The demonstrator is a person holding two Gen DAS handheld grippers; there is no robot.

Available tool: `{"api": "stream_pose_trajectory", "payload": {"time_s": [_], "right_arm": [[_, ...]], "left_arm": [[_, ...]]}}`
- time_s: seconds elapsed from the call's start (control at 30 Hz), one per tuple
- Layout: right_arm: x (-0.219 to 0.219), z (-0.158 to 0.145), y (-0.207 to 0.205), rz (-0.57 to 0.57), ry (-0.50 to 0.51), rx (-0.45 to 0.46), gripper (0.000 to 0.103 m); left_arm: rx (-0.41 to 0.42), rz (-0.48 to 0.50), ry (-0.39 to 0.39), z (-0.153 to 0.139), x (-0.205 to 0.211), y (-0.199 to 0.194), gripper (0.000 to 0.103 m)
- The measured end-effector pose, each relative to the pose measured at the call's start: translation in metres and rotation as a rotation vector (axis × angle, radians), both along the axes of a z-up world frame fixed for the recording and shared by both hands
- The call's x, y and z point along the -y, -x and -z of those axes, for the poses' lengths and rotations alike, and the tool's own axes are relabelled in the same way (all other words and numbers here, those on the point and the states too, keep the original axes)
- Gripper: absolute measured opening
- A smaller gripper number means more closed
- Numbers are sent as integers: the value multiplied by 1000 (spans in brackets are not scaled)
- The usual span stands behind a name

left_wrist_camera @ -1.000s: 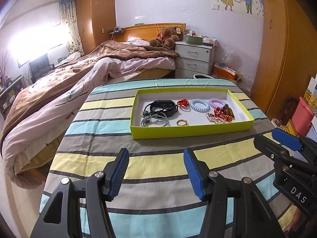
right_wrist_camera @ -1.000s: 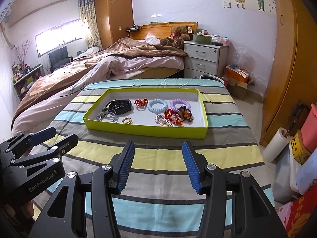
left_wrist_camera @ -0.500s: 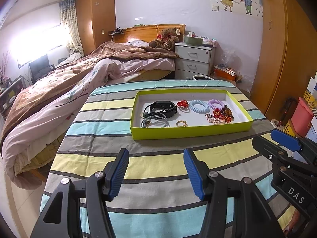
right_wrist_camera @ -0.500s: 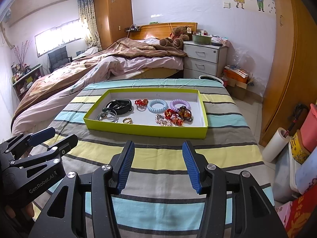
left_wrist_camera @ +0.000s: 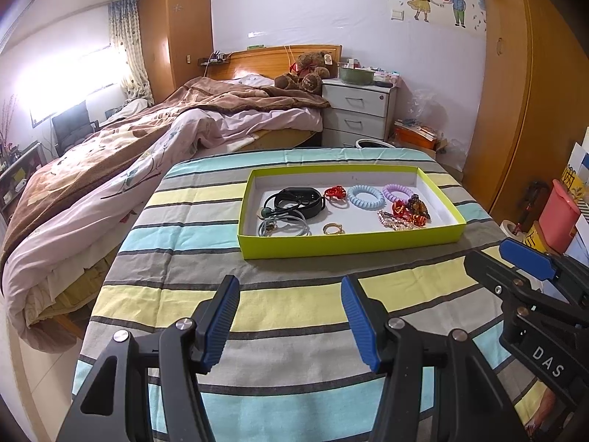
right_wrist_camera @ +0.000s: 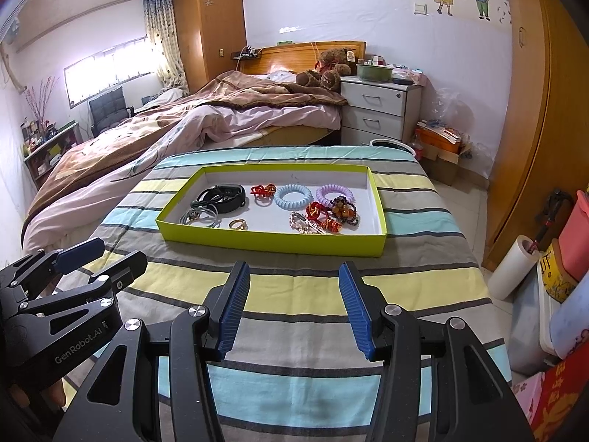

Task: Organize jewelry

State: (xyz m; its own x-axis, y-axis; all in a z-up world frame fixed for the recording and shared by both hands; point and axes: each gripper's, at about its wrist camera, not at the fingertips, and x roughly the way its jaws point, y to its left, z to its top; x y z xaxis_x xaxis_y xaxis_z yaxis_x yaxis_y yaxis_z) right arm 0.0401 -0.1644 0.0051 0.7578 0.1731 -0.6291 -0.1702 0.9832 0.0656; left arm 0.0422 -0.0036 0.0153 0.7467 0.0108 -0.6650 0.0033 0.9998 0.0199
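Observation:
A lime-green tray (left_wrist_camera: 346,246) (right_wrist_camera: 265,243) lies on the striped cloth ahead of both grippers. Inside it are a black band (left_wrist_camera: 300,199) (right_wrist_camera: 224,195), grey hair ties (left_wrist_camera: 283,226), a gold ring (left_wrist_camera: 333,228) (right_wrist_camera: 238,224), a red knot (left_wrist_camera: 335,193), a blue coil tie (left_wrist_camera: 365,196) (right_wrist_camera: 292,197), a purple coil tie (left_wrist_camera: 397,193) (right_wrist_camera: 335,193) and a heap of red and beaded pieces (left_wrist_camera: 408,213) (right_wrist_camera: 331,215). My left gripper (left_wrist_camera: 291,320) (right_wrist_camera: 106,261) stands open and empty, short of the tray. My right gripper (right_wrist_camera: 294,305) (left_wrist_camera: 508,258) is open too, holding nothing.
The striped table (left_wrist_camera: 206,258) ends at a rumpled bed (left_wrist_camera: 110,162) on the left. A white nightstand (right_wrist_camera: 379,110) stands behind. On the right are a wooden wardrobe (right_wrist_camera: 530,118), a paper roll (right_wrist_camera: 515,269) and stacked boxes (right_wrist_camera: 567,258).

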Motion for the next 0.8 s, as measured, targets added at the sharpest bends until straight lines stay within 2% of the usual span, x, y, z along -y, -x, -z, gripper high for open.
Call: {"api": "stream_pose_trajectory", "payload": {"time_s": [0.8], "right_arm": [[-1, 0, 2, 1, 3, -1, 51]], "left_arm": [[-2, 4, 1, 3, -1, 0, 57]]}}
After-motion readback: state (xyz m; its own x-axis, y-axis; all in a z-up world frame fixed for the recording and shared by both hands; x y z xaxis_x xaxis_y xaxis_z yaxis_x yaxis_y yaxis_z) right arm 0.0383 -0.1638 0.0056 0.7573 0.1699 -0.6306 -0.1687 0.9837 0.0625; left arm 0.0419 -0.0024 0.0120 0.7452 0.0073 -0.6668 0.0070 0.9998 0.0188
